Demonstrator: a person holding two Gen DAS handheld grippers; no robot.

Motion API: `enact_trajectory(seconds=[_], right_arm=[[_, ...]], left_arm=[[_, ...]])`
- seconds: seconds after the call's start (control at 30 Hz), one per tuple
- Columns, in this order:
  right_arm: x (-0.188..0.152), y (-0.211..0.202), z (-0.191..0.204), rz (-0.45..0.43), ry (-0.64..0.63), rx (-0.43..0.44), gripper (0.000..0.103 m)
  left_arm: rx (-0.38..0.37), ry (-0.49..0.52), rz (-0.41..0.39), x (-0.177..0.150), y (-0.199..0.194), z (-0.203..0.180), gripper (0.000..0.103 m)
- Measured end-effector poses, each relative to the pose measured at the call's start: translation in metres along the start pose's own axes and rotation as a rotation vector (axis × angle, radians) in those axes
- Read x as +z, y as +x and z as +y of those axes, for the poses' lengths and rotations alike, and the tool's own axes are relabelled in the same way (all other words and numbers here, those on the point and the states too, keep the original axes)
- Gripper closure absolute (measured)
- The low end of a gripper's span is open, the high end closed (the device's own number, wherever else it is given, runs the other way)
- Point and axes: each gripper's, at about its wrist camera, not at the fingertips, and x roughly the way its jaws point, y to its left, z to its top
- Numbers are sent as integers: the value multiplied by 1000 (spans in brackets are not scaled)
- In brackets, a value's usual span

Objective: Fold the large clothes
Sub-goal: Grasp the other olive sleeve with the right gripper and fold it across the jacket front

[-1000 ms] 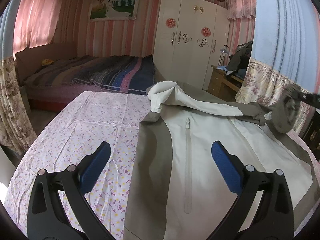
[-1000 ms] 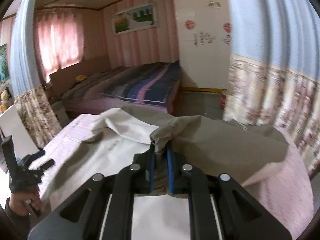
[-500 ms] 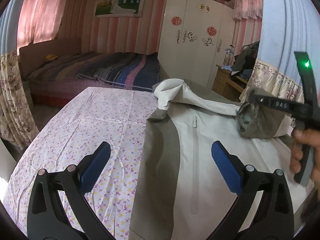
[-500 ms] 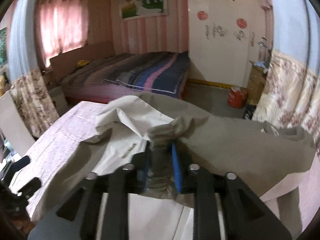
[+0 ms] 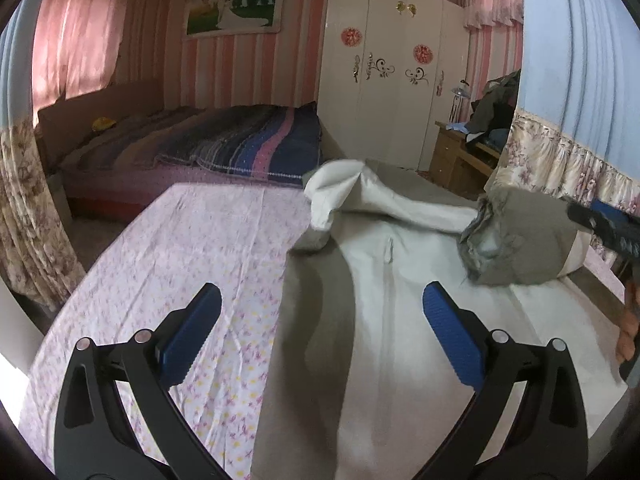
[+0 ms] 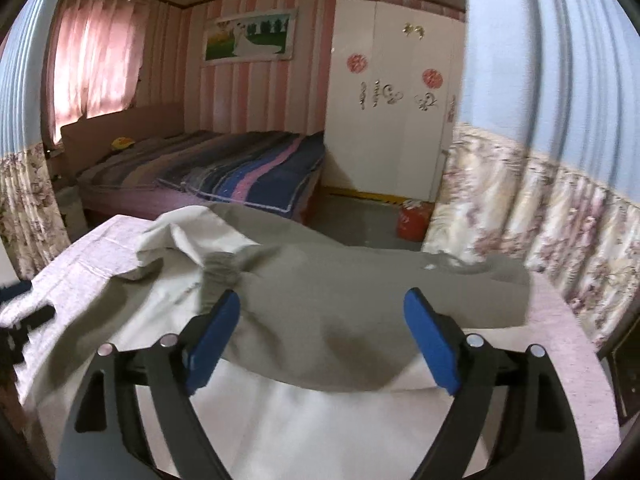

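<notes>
A cream and olive-grey jacket [image 5: 384, 304] lies zipper-up on the floral sheet [image 5: 192, 264]. Its right sleeve [image 5: 516, 240] is folded inward and lies bunched across the chest, cuff toward the zipper. My left gripper [image 5: 320, 332] hangs open above the jacket's left side, nothing between its blue pads [image 5: 192, 336]. My right gripper [image 6: 320, 340] hovers just over the folded sleeve [image 6: 340, 312]; its jaws are opening and the pads press on nothing. The sleeve cuff [image 6: 220, 276] lies just beyond its left pad [image 6: 212, 340]. The right gripper's black body [image 5: 608, 228] shows at the left wrist view's right edge.
The sheet-covered surface ends near a bed with a striped blanket [image 5: 240, 140]. A white wardrobe [image 5: 384, 80] stands behind, floral curtains [image 6: 540, 216] hang at the right, and a red container [image 6: 412, 220] sits on the floor. A wooden desk with clothes [image 5: 472, 140] is at far right.
My right gripper carried the sleeve cuff inward over the jacket's chest, then went from shut on it to wide open, and the sleeve now lies there free. The left gripper stayed put.
</notes>
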Motion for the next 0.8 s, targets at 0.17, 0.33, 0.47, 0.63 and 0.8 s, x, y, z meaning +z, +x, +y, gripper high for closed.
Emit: enact_trajectory(seconds=[0.17, 0.33, 0.47, 0.63, 0.8], right_arm=[[-9, -2, -55, -9, 99, -28, 15], [-14, -8, -111, -20, 194, -79, 14], [-18, -9, -147, -18, 271, -87, 14], [-29, -8, -186, 2, 364, -82, 14], [-37, 0, -212, 34, 430, -92, 14]], left_arm=[[-26, 52, 35, 29, 9, -35, 3], [-134, 75, 110, 42, 40, -95, 3], [-135, 175, 139, 43, 69, -146, 3], [-90, 200, 195, 40, 118, -175, 3], [-139, 185, 170, 49, 127, -179, 73]])
